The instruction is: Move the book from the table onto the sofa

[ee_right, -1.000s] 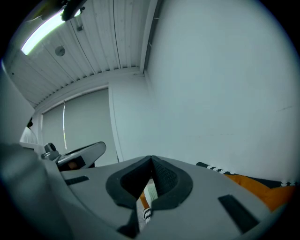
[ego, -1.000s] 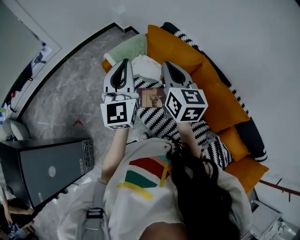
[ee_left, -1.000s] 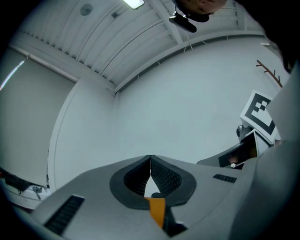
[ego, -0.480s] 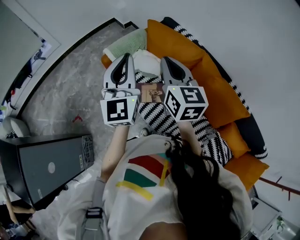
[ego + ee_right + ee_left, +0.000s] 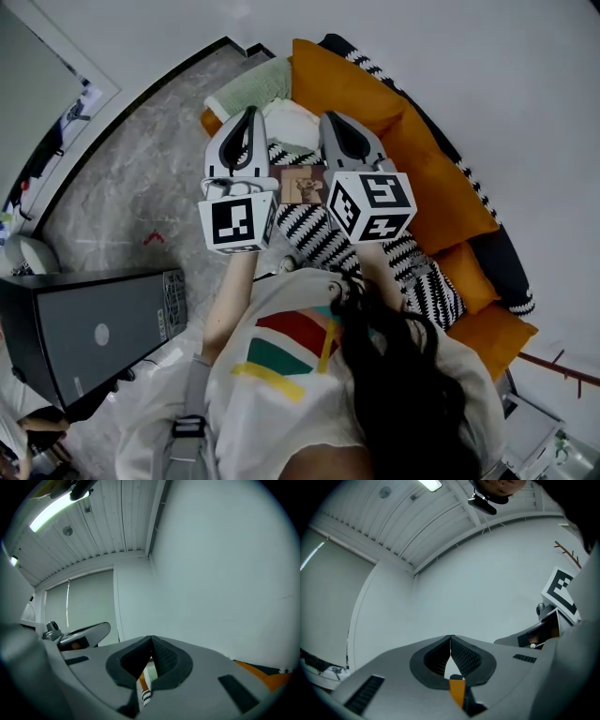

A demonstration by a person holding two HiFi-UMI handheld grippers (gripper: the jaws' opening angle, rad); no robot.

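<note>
Little has moved: left claw point(image 5: 450, 644) and right claw point(image 5: 151, 644) stay pinched closed, empty, the book point(image 5: 302, 185) showing between them on the sofa point(image 5: 356, 94); we judge it light, stiff, best pinched by an edge.

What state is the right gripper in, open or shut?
Shut: the right gripper shows its pads meeting at the tips, nothing held between.
</note>
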